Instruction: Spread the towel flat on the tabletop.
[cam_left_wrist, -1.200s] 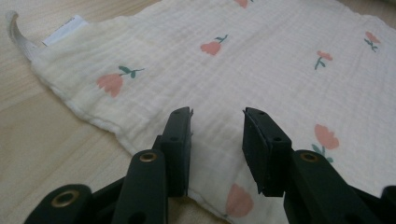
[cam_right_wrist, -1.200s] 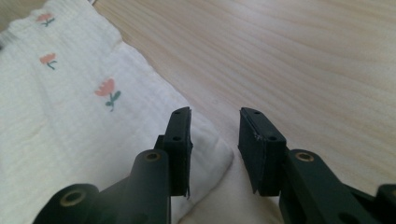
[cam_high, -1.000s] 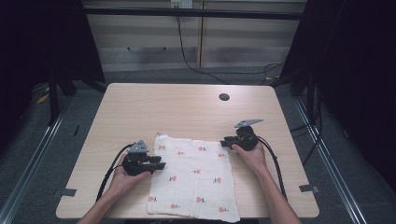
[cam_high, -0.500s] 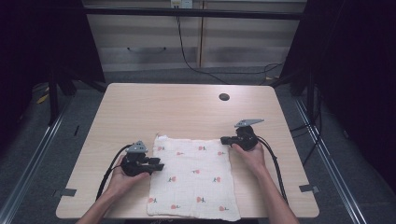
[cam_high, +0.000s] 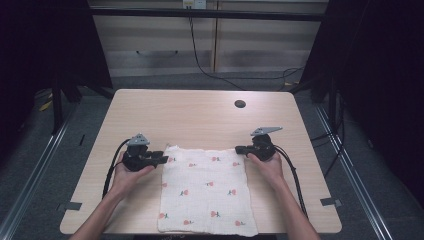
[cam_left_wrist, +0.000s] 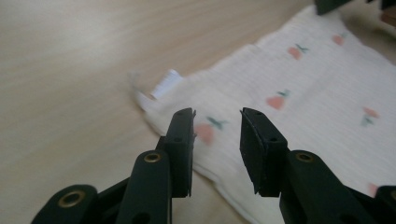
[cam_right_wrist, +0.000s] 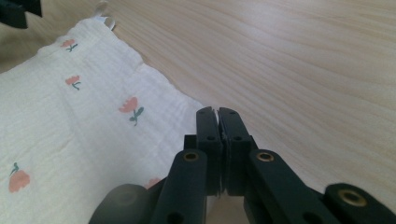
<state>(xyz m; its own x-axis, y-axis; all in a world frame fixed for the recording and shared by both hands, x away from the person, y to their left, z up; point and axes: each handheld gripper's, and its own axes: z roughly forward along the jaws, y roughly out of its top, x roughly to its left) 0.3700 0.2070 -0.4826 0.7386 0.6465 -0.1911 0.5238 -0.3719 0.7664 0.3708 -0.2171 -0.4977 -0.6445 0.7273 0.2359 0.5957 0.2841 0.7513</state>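
- A cream cloth (cam_high: 205, 190) printed with small red flowers lies flat on the light wooden surface (cam_high: 190, 117), toward 6 o'clock in the high view, its near edge reaching the surface's front rim.
- The left claw (cam_high: 161, 159) sits at the cloth's far-left corner, at about 9 o'clock from the cloth's middle. In the left gripper view its jaws stand narrowly apart, with a flower of the cloth (cam_left_wrist: 299, 93) showing in the gap; the pads press on nothing.
- A small white tag (cam_left_wrist: 164, 85) sticks out of the cloth's corner just beyond the left claw (cam_left_wrist: 217, 128), at 11 o'clock from it.
- The right claw (cam_high: 241, 149) is at the cloth's far-right corner, at about 2 o'clock from the cloth's middle. In the right gripper view its jaws are pressed together at the cloth's edge (cam_right_wrist: 154, 79); the right claw (cam_right_wrist: 217, 112) has just been closing, and a thin bit of cloth edge appears pinched between the pads.
- A dark round hole (cam_high: 240, 104) lies in the surface at 1 o'clock, well apart from the cloth.
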